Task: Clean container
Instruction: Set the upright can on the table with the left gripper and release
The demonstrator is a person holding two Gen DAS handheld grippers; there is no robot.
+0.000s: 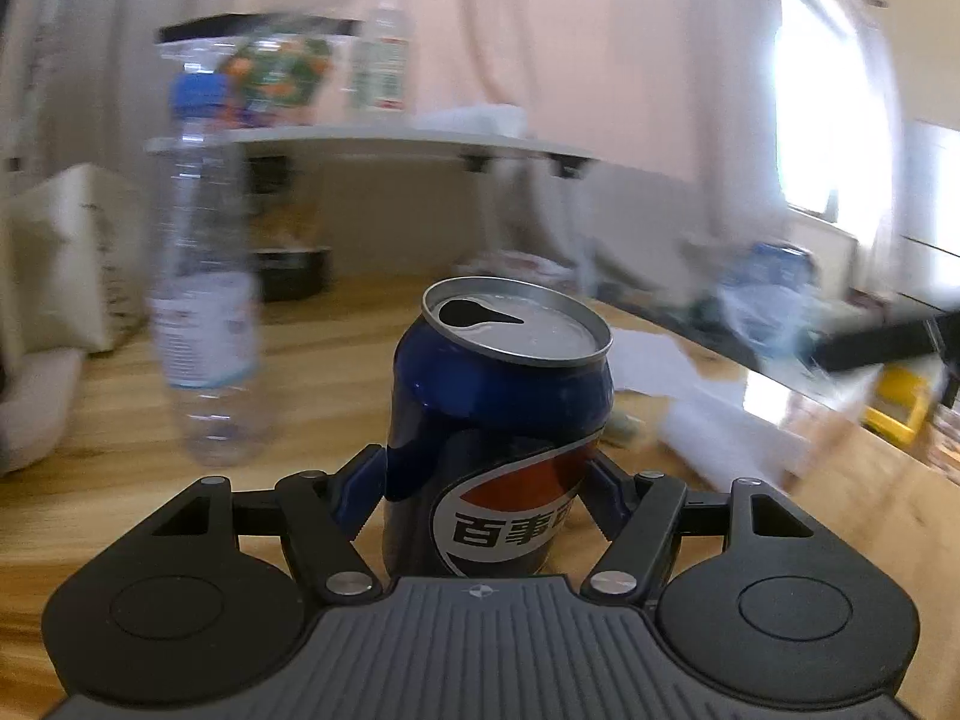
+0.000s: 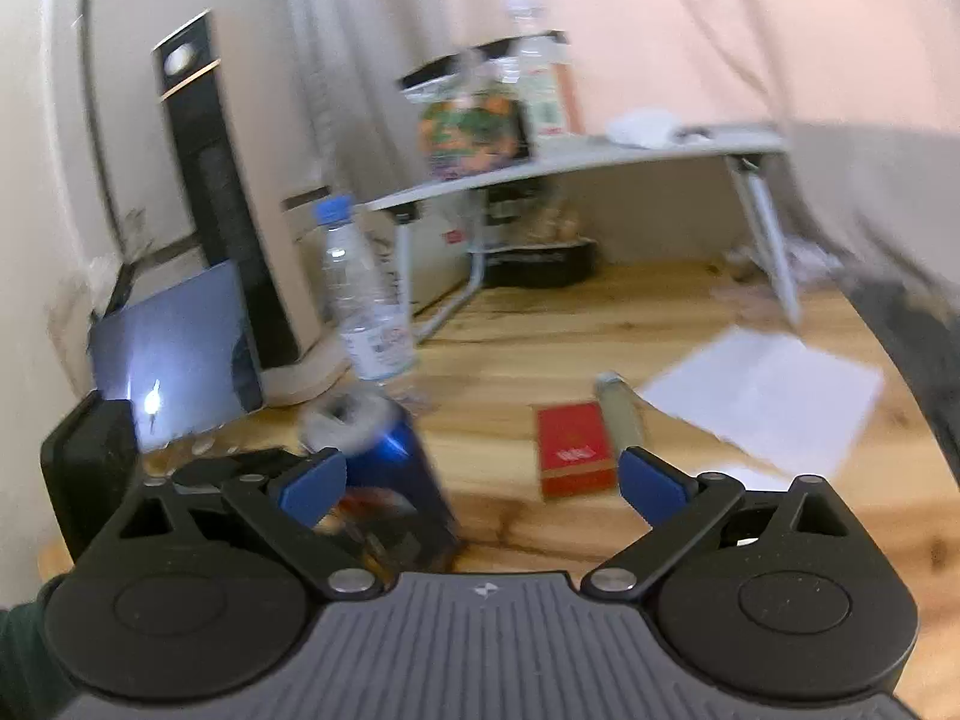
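Observation:
My left gripper [image 1: 486, 492] is shut on an opened blue Pepsi can [image 1: 498, 432], held upright between its blue pads above the wooden table [image 1: 336, 372]. The same can [image 2: 384, 462] shows blurred at the lower left of the right wrist view, beside my right gripper's left finger. My right gripper [image 2: 480, 480] is open and empty above the table. A clear water bottle with a blue cap [image 1: 204, 276] stands on the table left of the can; it also shows in the right wrist view [image 2: 366, 294].
A red cigarette pack [image 2: 573, 450] and a lighter [image 2: 621, 411] lie on the table beside white paper [image 2: 768, 396]. A small folding table [image 2: 576, 162] at the back holds a snack bag and bottles. A laptop [image 2: 174, 336] stands at left.

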